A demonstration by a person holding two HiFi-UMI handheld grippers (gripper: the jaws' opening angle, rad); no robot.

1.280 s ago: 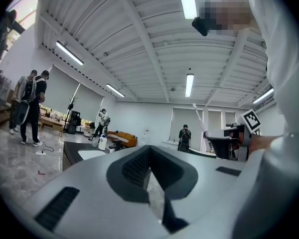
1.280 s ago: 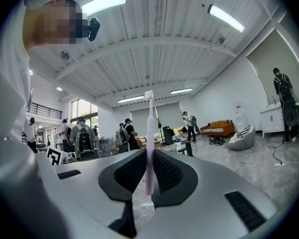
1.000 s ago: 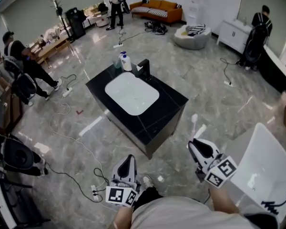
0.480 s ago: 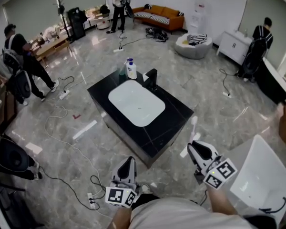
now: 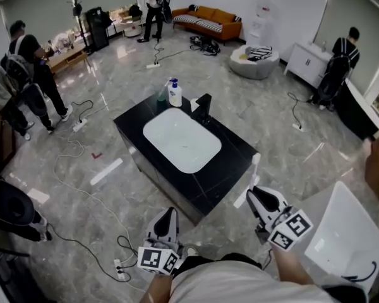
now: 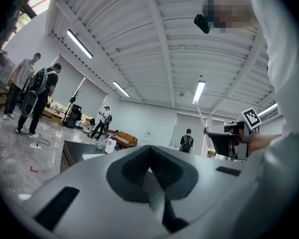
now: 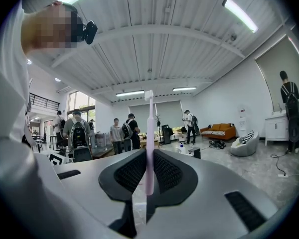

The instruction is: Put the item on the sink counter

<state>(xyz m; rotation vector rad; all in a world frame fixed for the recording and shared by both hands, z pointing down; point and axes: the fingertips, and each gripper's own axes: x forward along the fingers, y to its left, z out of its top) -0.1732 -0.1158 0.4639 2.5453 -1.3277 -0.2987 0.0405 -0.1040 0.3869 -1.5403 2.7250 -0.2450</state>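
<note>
1 toothbrush [image 7: 148,118] upright between right tongs [image 7: 148,156] — pinched, left tongs [image 6: 149,151] closed, empty

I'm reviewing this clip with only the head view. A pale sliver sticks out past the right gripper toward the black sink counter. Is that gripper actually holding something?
Observer: Yes. The right gripper view shows the right gripper shut on a pink toothbrush, which is pinched between its pads and sticks out well beyond them.
Operator: Which part is clamped?
Observer: The pink handle. The far tip, away from the pads, looks white.
Operator: And the left one, is it carrying anything?
Observer: No. The left gripper view shows the left gripper shut, pads together with nothing between them.
</note>
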